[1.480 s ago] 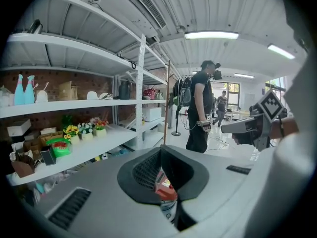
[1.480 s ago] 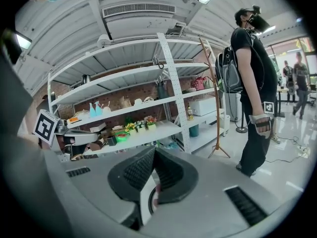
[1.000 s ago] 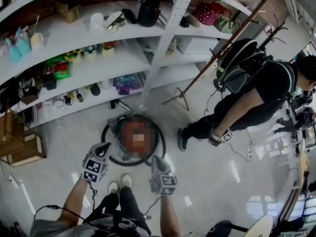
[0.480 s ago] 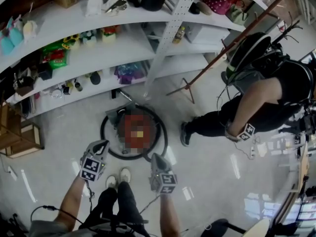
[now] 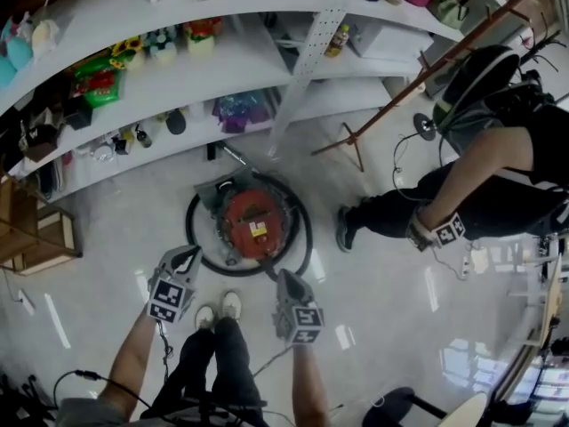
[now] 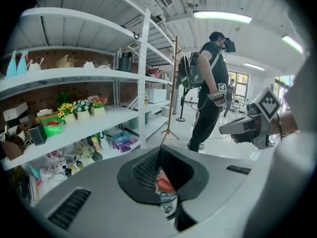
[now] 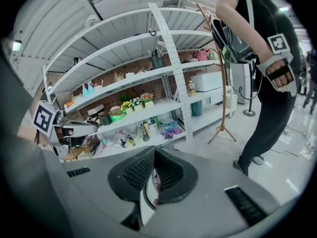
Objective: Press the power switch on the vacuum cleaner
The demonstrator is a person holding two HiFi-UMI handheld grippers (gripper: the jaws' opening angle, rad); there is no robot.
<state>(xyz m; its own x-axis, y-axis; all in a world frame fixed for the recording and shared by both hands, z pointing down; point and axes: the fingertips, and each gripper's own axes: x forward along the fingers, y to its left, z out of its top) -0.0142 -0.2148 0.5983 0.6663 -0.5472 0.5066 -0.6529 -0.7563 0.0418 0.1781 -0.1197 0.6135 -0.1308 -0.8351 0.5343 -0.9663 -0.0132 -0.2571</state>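
The vacuum cleaner [image 5: 252, 225] is a round red canister on the floor, ringed by its black hose [image 5: 298, 238]. In the head view both grippers hover just short of it, above the floor. My left gripper [image 5: 188, 258] points at the hose ring's near-left side, and my right gripper [image 5: 284, 279] at its near-right side. Each one's jaws stand together with nothing held. In the left gripper view a sliver of the red canister [image 6: 166, 184] shows below the left gripper's [image 6: 159, 153] closed tips. The right gripper [image 7: 154, 151] view shows the same between its pads. The power switch cannot be made out.
White shelving [image 5: 222, 78] full of small goods runs behind the vacuum. A wooden coat stand [image 5: 418, 78] leans at the right, and another person [image 5: 480, 185] stands near it. A wooden crate [image 5: 36, 238] sits at the left. My shoes [image 5: 218, 310] are between the grippers.
The vacuum now sits lower in the head view, closer to both grippers. The other person has shifted to the right. Both grippers stay shut.
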